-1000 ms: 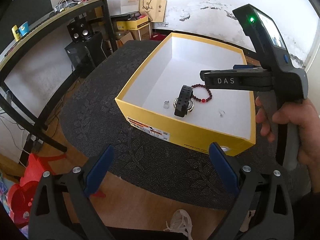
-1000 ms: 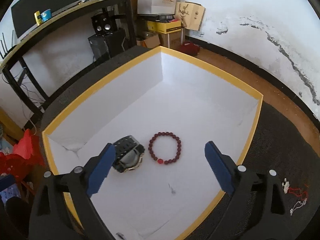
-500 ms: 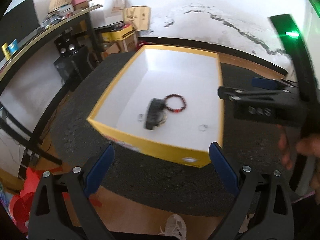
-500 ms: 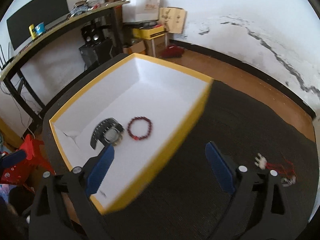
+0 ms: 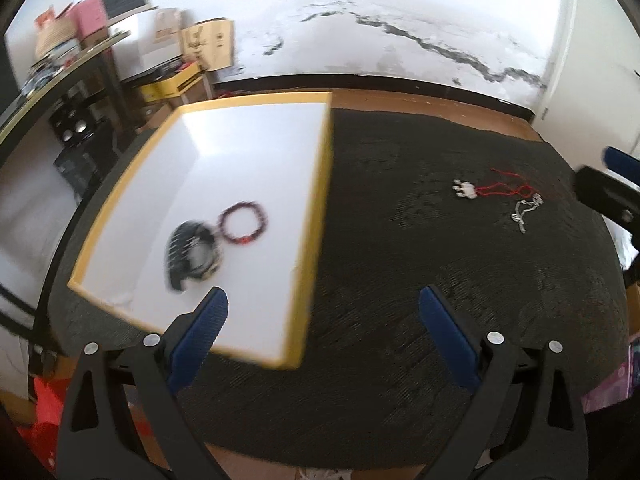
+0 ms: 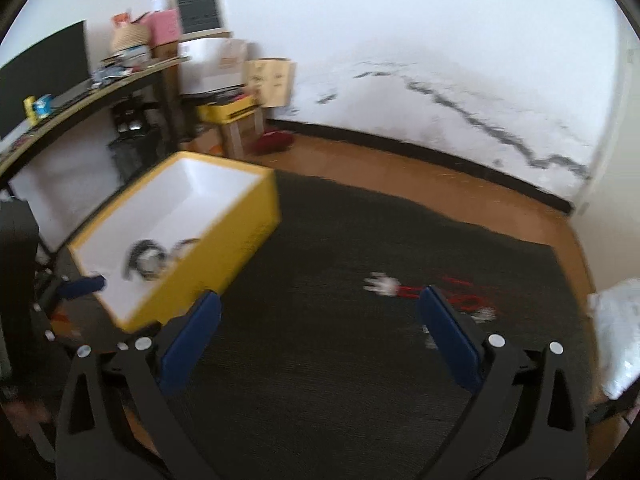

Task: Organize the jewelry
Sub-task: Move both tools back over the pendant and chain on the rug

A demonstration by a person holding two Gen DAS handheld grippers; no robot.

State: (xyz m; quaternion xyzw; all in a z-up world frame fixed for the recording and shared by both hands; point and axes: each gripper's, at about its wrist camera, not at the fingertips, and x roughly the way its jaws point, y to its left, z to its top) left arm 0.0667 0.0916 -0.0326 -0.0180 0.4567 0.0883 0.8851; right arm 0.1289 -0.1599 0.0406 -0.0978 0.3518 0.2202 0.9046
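A yellow box (image 5: 318, 184) with a white inside stands on the dark mat. In it lie a black watch (image 5: 190, 254) and a red bead bracelet (image 5: 243, 226). My left gripper (image 5: 323, 332) is open and empty over the box's near right corner. A red cord necklace with a white pendant (image 5: 490, 189) and a silver chain (image 5: 524, 210) lie on the mat to the right. In the right wrist view the box (image 6: 224, 240) is at left, the pendant (image 6: 384, 285) lies ahead, and my right gripper (image 6: 318, 334) is open and empty above the mat.
The dark mat (image 5: 420, 280) covers a round table with its edge close in front. A desk with clutter (image 6: 80, 92) and cardboard boxes (image 6: 240, 120) stand behind at left. A white bag (image 6: 616, 328) lies at the right edge.
Both grippers have swung right. My right gripper has left the box and now hangs over the mat near the necklace. Both views are blurred by motion.
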